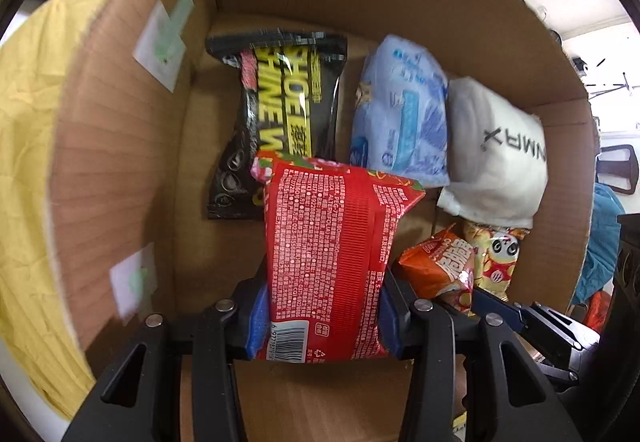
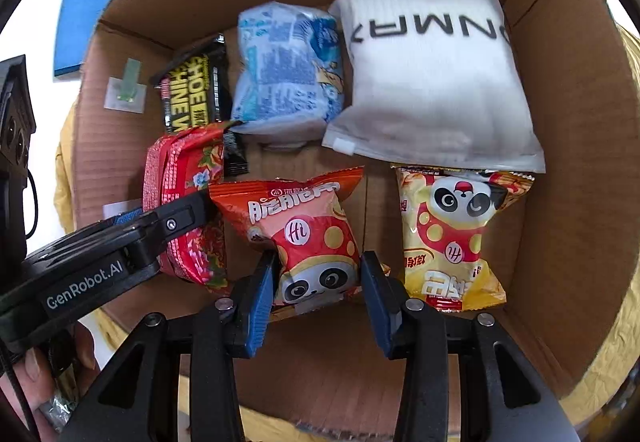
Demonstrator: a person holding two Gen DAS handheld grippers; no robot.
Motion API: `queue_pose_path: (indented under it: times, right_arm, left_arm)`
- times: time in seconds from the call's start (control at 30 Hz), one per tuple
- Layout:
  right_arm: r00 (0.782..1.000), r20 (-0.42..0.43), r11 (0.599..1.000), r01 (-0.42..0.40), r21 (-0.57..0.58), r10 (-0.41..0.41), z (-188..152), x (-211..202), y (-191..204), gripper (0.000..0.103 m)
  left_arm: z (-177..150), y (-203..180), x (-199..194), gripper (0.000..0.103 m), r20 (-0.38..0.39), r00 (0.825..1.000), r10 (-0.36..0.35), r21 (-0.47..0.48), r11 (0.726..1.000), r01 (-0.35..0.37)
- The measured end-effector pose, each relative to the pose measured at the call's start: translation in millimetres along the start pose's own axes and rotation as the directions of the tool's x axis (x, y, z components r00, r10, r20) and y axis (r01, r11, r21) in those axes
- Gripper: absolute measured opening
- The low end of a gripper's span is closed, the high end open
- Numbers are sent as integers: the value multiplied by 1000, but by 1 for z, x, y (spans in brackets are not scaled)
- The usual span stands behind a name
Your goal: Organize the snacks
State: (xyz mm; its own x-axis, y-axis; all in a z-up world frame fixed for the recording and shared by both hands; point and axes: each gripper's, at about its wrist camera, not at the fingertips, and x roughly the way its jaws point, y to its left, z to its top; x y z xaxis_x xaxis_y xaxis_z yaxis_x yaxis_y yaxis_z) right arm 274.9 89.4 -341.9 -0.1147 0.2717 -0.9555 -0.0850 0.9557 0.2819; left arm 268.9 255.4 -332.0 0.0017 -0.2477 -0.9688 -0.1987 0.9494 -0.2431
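Now each tool pinches 1 snack: left tool (image 1: 324,306) red packet (image 1: 328,254), right tool (image 2: 318,302) panda bag (image 2: 304,234).

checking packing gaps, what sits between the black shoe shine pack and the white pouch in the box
The light blue packet lies between the black shoe shine pack and the white pouch; both wrist views show it.

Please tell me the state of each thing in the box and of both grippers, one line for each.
Cardboard box: open, flaps up.
Left gripper: shut on red packet, held upright in the box.
Right gripper: shut on orange panda snack bag.
Yellow panda snack bag: lying flat, free.
White zip pouch: lying flat, sealed.
Blue-white packet: lying on the floor.
Black shoe-shine wipes packet: lying flat, partly under the red packet.
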Motion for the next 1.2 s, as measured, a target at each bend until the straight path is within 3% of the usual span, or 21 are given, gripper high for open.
queue_pose_path:
  times: [0.33,0.53,0.8,1.03,1.2]
  right_arm:
    - [998,21,998,56,-10,-56,-3,18,6,46]
    - [997,31,997,77,-32,-76,-13,11,11,58]
    - [987,89,990,137,-41,-133,-26,-15,11,63]
    - [972,141,981,193,-31,-187,-42,-43,4,67]
    - [965,175,979,201,-19,-195,-56,-64,-4,76]
  left_arm:
    - [-4,-6,19,43,-59,998,13,17,1000,-12]
    - [-20,0,10,43,-45,999,12,2,1000,-12]
    - [-46,-15,-14,43,32,998,46,21,999,-47]
    - [-68,-35,-40,44,126,989,82,38,995,-87]
    - [-85,-39,-61,50,188,977,98,50,993,-109]
